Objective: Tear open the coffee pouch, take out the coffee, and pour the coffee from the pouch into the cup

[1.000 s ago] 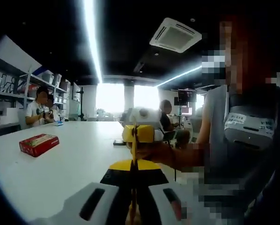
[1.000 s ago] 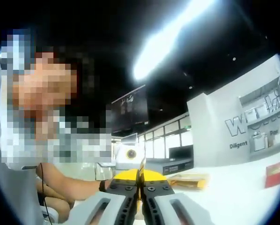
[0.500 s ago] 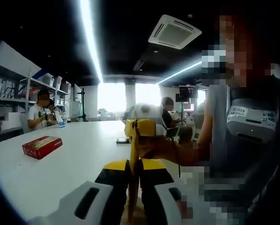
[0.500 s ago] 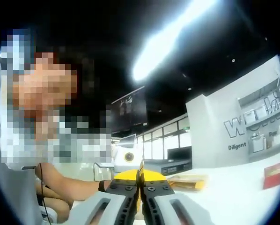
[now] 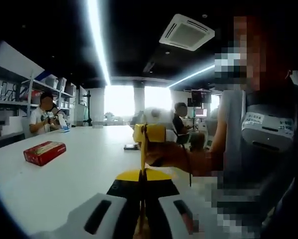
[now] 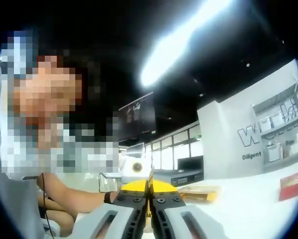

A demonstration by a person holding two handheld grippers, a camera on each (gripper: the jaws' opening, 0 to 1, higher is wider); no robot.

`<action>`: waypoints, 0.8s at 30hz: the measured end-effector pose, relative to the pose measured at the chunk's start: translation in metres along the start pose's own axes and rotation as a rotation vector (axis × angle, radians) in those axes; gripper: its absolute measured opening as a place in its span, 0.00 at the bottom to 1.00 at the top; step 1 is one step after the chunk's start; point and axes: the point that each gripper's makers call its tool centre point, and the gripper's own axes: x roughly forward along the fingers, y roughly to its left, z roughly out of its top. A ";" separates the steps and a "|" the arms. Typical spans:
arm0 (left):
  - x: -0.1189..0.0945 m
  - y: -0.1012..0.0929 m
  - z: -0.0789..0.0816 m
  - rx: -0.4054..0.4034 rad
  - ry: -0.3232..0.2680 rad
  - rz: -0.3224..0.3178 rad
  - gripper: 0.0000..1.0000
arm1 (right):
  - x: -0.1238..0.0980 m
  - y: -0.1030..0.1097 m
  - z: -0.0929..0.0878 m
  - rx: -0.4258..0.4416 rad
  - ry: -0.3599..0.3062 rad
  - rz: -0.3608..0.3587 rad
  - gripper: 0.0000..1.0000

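We hold both claws raised above the white counter (image 5: 84,169), facing each other. The left claw (image 5: 143,172) and right claw (image 6: 149,191) each pinch an edge of the thin yellow coffee pouch (image 5: 144,149).

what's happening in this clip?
A person holds both grippers up over a white table, facing each other. Each is shut on an edge of a thin yellow pouch stretched between them; the left gripper and right gripper look set to tear it. No tear is visible yet. A red box lies on the table.
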 end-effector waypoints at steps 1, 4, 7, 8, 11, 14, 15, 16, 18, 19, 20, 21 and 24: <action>0.000 0.001 0.000 0.015 -0.007 0.008 0.04 | 0.000 0.000 0.000 -0.001 -0.001 -0.002 0.02; -0.001 0.002 0.000 0.011 -0.008 0.005 0.14 | 0.000 -0.001 0.001 -0.004 0.001 -0.006 0.02; -0.002 0.004 -0.004 0.009 0.007 0.013 0.15 | -0.003 -0.002 0.004 0.001 -0.011 -0.006 0.02; -0.003 0.005 -0.004 0.010 0.006 0.015 0.14 | -0.004 -0.002 0.004 0.002 -0.013 -0.007 0.02; -0.004 0.005 -0.004 0.006 0.000 0.013 0.13 | -0.006 -0.003 0.006 -0.002 -0.012 -0.012 0.02; -0.003 0.004 -0.003 0.005 -0.007 0.008 0.13 | -0.007 -0.004 0.006 -0.003 -0.012 -0.014 0.02; -0.003 0.004 -0.003 0.008 -0.006 0.010 0.12 | -0.008 -0.004 0.006 -0.004 -0.012 -0.014 0.02; -0.003 0.003 -0.003 0.009 -0.005 0.009 0.12 | -0.007 -0.003 0.006 -0.004 -0.011 -0.014 0.02; -0.003 0.003 -0.004 0.008 -0.002 0.003 0.10 | -0.008 -0.003 0.005 -0.004 -0.010 -0.014 0.02; -0.002 0.003 -0.005 0.008 -0.002 0.002 0.10 | -0.008 -0.004 0.005 -0.004 -0.010 -0.015 0.02; -0.002 0.002 -0.005 0.003 0.000 0.000 0.09 | -0.008 -0.004 0.005 -0.001 -0.010 -0.015 0.02; -0.002 0.002 -0.005 0.002 0.001 -0.004 0.08 | -0.008 -0.004 0.004 -0.001 -0.011 -0.015 0.02; -0.002 0.001 -0.006 0.003 0.007 -0.007 0.05 | -0.008 -0.005 0.003 0.002 -0.010 -0.016 0.02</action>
